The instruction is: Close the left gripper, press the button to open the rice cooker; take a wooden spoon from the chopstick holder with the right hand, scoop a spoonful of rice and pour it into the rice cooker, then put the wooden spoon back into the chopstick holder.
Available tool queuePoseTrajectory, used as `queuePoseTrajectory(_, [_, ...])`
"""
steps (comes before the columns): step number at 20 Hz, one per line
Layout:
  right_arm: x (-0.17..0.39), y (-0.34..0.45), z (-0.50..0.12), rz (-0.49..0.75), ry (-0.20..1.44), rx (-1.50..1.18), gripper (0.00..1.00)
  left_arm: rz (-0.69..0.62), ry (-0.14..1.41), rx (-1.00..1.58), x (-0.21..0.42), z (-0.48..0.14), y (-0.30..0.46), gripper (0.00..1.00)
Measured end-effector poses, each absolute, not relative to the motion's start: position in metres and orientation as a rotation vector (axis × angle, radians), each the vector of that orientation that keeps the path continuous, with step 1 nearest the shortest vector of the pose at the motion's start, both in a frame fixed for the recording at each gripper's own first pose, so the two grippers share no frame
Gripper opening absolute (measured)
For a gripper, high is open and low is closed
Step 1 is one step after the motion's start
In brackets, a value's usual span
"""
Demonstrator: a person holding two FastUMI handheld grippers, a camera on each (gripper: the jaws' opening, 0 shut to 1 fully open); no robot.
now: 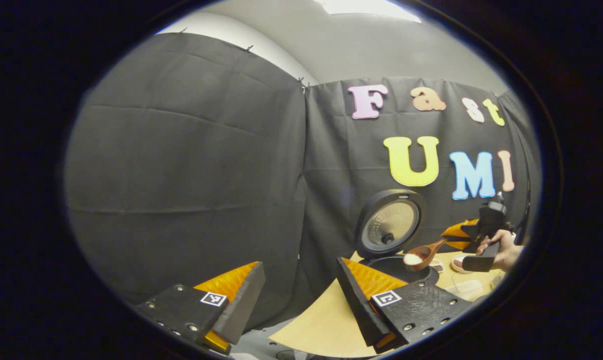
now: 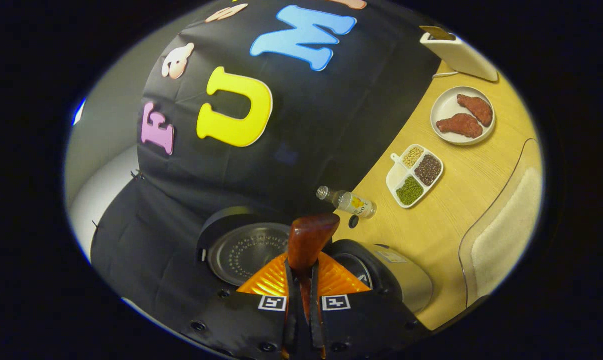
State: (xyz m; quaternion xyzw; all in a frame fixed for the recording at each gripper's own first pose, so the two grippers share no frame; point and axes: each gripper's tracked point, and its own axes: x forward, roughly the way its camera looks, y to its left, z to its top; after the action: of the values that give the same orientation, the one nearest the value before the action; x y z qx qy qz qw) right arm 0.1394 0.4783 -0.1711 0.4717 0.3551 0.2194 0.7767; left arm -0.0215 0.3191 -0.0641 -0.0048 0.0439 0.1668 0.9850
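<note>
In the left gripper view the rice cooker [image 1: 399, 267] stands at the table's far side with its round lid [image 1: 389, 222] raised. Over the pot's rim hangs a wooden spoon [image 1: 421, 255] with white rice in its bowl. The right gripper [image 1: 451, 239], held by a hand [image 1: 506, 247], is shut on the spoon's handle. My left gripper [image 1: 296, 300] hovers open and holds nothing, well short of the cooker. In the right gripper view the right gripper [image 2: 301, 272] clamps the spoon [image 2: 306, 240] above the cooker [image 2: 401, 280] and its lid [image 2: 246, 252].
On the wooden table [image 2: 446, 225] lie a small bottle [image 2: 349, 201] on its side, a divided dish [image 2: 414, 175] of beans, a plate [image 2: 446, 107] with two brown pieces and a white device [image 2: 459, 52]. A clear container [image 2: 501, 235] of white grains sits at the right edge.
</note>
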Motion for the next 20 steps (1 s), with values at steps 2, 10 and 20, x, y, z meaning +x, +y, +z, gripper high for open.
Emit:
queuePoseTrajectory(2, [0.136, 0.495, -0.179, 0.503, 0.774, 0.936, 0.12, 0.353, 0.096, -0.016, -0.024, -0.068, 0.327, 0.87])
queuePoseTrajectory(10, [0.124, 0.532, -0.209, 0.608, 0.736, 0.538, 0.12, 0.399, 0.123, -0.030, -0.031, -0.082, 0.344, 0.89])
queuePoseTrajectory(20, [0.103, 0.551, -0.173, 0.830, 0.335, -0.241, 0.12, 0.369, 0.121, -0.069, -0.023, -0.090, 0.342, 0.87])
